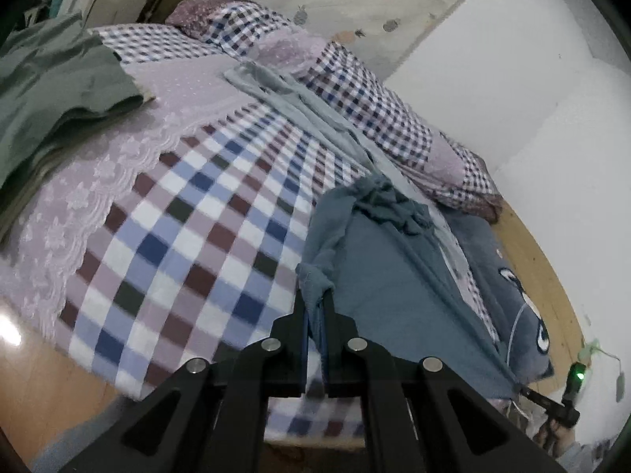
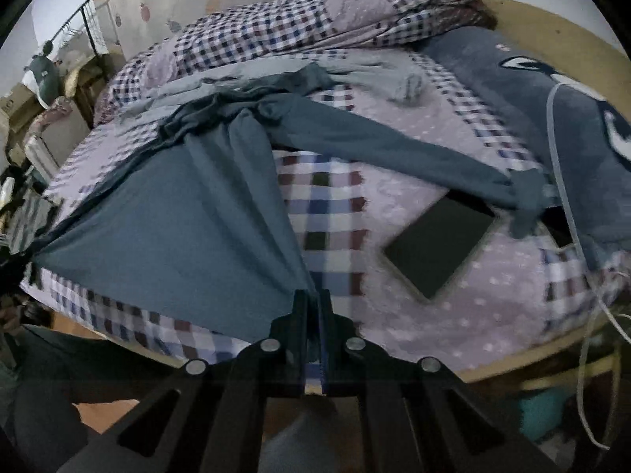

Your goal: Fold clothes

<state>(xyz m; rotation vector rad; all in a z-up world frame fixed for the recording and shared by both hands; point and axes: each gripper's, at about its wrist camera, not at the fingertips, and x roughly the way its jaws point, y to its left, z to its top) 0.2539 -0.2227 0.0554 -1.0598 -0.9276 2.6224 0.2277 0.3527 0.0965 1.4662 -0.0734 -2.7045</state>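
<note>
Both hand-held grippers, left (image 1: 314, 307) and right (image 2: 314, 299), clamp the blue shirt's (image 2: 169, 228) hem (stretched taut).

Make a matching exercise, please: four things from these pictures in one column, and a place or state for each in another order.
Things:
1. blue-grey shirt
2. dark tablet
3. olive green garment
4. white cable

Places or states:
a. lies flat on the checked bedspread
b. runs across the dark pillow
c. hem pinched at two corners
d. heaped near the bed's edge

Pairs: 1-c, 2-a, 3-d, 4-b
</note>
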